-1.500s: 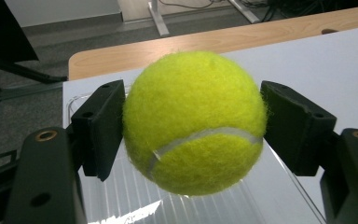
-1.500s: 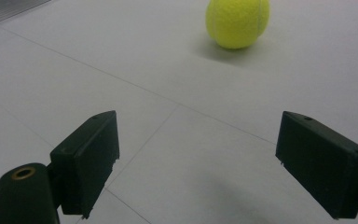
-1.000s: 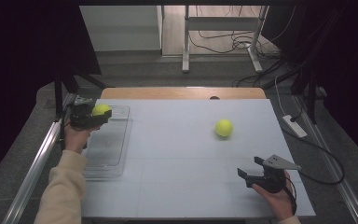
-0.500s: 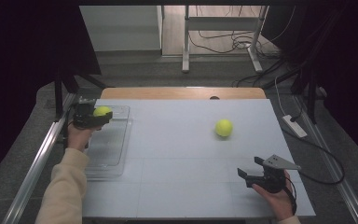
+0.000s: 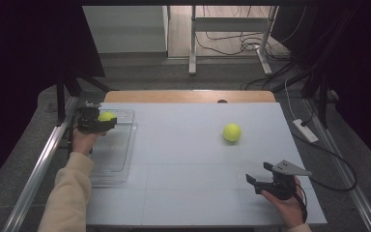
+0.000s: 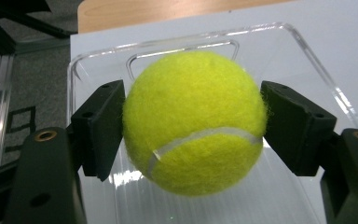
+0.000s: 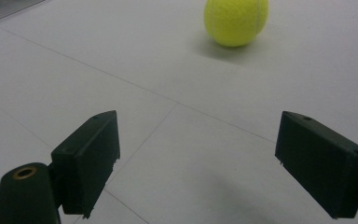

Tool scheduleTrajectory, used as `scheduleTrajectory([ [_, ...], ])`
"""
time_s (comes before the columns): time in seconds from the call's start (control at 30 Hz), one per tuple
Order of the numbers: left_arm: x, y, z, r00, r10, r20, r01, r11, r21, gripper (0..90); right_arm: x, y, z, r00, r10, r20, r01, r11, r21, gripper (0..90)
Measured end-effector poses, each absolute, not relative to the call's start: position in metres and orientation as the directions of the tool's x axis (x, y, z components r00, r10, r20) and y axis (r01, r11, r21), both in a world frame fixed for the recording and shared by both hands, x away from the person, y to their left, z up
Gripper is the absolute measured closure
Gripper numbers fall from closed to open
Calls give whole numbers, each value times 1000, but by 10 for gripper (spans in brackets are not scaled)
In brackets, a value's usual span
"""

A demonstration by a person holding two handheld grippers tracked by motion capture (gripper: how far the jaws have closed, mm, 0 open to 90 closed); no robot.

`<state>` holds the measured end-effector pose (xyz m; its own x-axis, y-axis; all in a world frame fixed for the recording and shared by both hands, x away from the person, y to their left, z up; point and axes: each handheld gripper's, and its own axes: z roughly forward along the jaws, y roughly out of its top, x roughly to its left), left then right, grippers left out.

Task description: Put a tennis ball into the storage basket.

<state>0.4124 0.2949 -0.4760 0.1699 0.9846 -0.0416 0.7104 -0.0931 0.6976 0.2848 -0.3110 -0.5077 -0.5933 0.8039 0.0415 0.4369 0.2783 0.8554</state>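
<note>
Gripping a yellow tennis ball (image 6: 195, 122) between both black pads, your left gripper (image 5: 95, 121) holds it over the far end of a clear plastic tray (image 5: 121, 164) at the left edge of the white table (image 5: 188, 188). In the left gripper view the jaws press on the ball's two flanks, its pale seam curving across the lower front, and the tray's transparent rim and ribbed floor lie just behind and beneath it; whether the ball touches the tray floor cannot be told. From the high view, your left hand (image 5: 83, 143) comes in along the table's left side, the cream sleeve (image 5: 67, 198) crossing the tray's near corner. Your right gripper (image 5: 265, 180) sits low over the near right part of the table, its jaws standing wide apart with nothing between them, the grey three-cornered plate on top and your right hand (image 5: 287, 205) behind it. In the right gripper view the two pads frame bare white tabletop crossed by thin seam lines. A second tennis ball (image 5: 232, 132) rests on the table right of centre, well apart from the tray and ahead of the right gripper's open jaws. Beyond the table's far edge, a wooden desktop strip (image 5: 183, 96) and loose cables on the floor fill the background.
</note>
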Motion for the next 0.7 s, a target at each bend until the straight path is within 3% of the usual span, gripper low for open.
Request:
scheduleTrajectory([
  [0.7, 419, 292, -486, 156, 988, -9, 736, -110, 668, 261, 285, -313, -508, -592, 805, 45, 438, 274, 856, 139],
])
